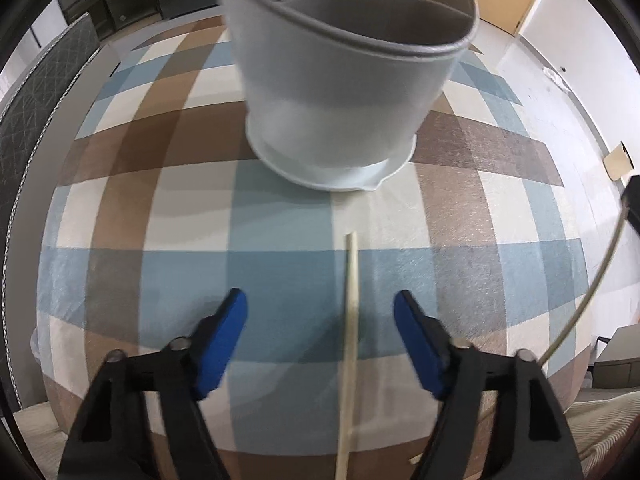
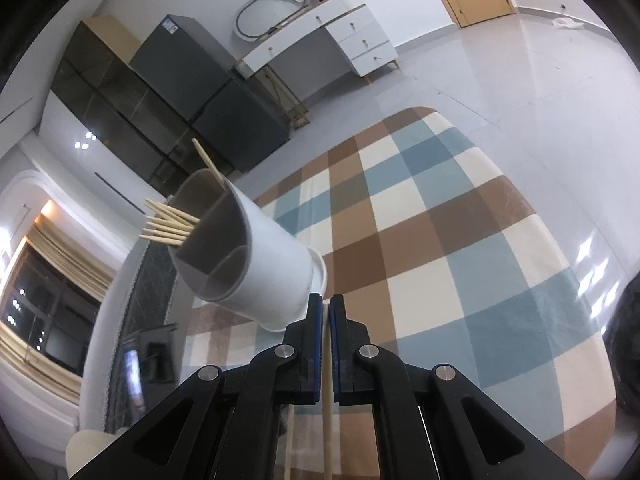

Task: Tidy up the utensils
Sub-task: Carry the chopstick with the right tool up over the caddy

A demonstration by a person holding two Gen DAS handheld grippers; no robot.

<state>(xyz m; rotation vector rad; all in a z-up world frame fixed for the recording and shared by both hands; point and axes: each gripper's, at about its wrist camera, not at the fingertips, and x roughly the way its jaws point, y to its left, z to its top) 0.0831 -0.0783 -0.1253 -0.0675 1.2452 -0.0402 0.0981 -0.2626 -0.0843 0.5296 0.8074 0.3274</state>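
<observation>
A white divided utensil holder [image 1: 340, 80] stands on the checked tablecloth [image 1: 160, 240]. In the right wrist view the holder [image 2: 260, 264] has several wooden chopsticks [image 2: 168, 224] sticking out of one compartment. My left gripper [image 1: 320, 308] is open, low over the cloth, with one wooden chopstick [image 1: 350, 340] lying between its blue fingers, nearer the right one. My right gripper [image 2: 326, 308] is shut on a wooden chopstick [image 2: 328, 408] that runs between its pads toward the camera, close beside the holder's base.
A second wooden stick [image 2: 290, 440] shows under the right gripper. A grey padded chair back [image 1: 36, 112] stands left of the table. A dark cabinet [image 2: 168, 92] and a white desk [image 2: 320, 36] stand beyond the table, across the white floor.
</observation>
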